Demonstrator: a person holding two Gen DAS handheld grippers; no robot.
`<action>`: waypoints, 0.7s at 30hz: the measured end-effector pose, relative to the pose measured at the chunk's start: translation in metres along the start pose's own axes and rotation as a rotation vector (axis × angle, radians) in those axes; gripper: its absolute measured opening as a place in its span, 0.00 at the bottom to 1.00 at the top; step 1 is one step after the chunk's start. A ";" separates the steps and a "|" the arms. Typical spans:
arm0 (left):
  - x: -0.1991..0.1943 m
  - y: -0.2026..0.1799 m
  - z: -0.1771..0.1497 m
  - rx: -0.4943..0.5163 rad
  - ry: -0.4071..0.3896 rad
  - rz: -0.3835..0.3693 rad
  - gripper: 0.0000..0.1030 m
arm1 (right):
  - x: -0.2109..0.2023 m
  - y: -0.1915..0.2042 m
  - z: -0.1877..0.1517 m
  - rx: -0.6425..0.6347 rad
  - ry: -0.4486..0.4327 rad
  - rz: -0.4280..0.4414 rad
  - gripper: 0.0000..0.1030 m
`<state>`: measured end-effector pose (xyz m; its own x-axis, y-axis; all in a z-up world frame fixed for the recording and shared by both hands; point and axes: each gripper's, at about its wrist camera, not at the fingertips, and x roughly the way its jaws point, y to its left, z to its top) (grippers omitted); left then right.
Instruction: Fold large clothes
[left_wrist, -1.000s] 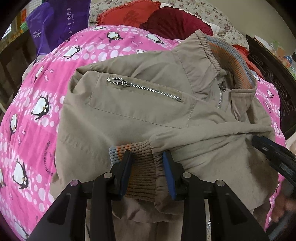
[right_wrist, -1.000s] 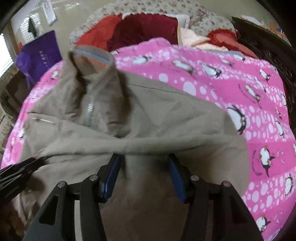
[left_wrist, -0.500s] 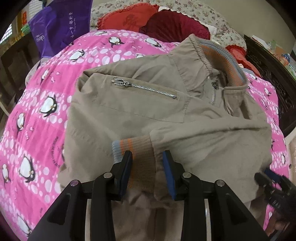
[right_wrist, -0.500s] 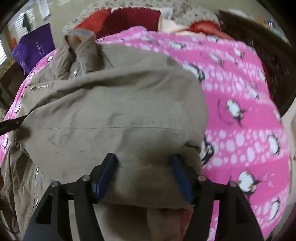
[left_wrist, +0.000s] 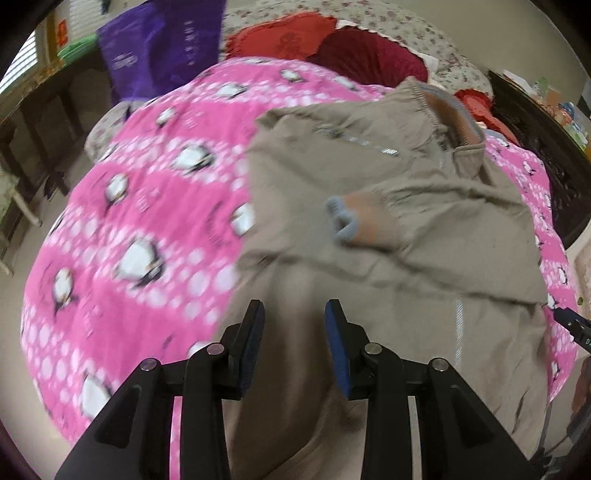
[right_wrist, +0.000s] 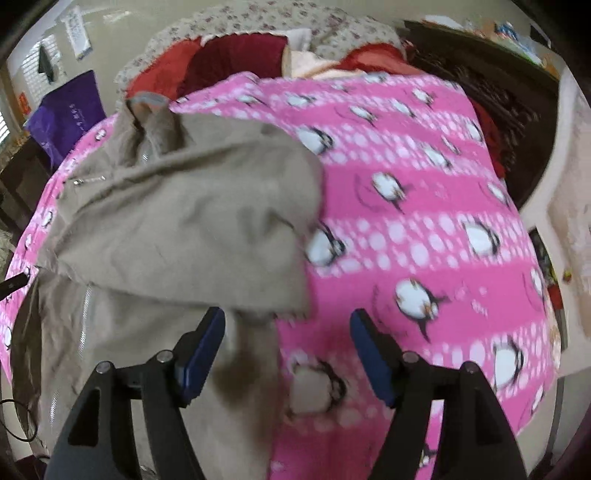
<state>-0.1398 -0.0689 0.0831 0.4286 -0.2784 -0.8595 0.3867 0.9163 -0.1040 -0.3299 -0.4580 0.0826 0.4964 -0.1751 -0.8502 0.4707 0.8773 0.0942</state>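
Observation:
A tan zip jacket (left_wrist: 424, 229) lies on a pink penguin-print blanket (left_wrist: 147, 229), collar at the far end. One sleeve lies folded across its front, its ribbed grey and orange cuff (left_wrist: 360, 223) resting in the middle. My left gripper (left_wrist: 293, 334) is open and empty, above the jacket's lower left part. In the right wrist view the jacket (right_wrist: 177, 229) fills the left half. My right gripper (right_wrist: 288, 345) is open wide and empty over the jacket's right edge and the blanket (right_wrist: 424, 240). The right gripper's tip shows in the left wrist view (left_wrist: 574, 326).
Red pillows (left_wrist: 332, 48) and a floral quilt (left_wrist: 406, 33) lie at the head of the bed. A purple bag (left_wrist: 159, 48) stands at the far left. Dark wooden furniture (right_wrist: 498, 96) runs along the right side.
My left gripper has let go of the sleeve cuff and pulled back toward the jacket's lower left. My right gripper has released the folded jacket side, opened wider and shifted right.

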 end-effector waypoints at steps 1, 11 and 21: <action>-0.001 0.007 -0.006 -0.012 0.007 0.009 0.21 | 0.000 -0.003 -0.006 0.013 0.009 0.005 0.71; -0.014 0.038 -0.052 -0.033 0.047 0.058 0.21 | 0.007 -0.008 -0.051 0.074 0.083 0.116 0.71; -0.025 0.041 -0.072 -0.020 0.038 0.068 0.21 | 0.011 0.019 -0.065 0.043 0.083 0.119 0.67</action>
<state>-0.1940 -0.0038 0.0643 0.4219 -0.2047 -0.8832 0.3409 0.9385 -0.0547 -0.3629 -0.4141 0.0417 0.4895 -0.0320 -0.8714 0.4437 0.8695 0.2173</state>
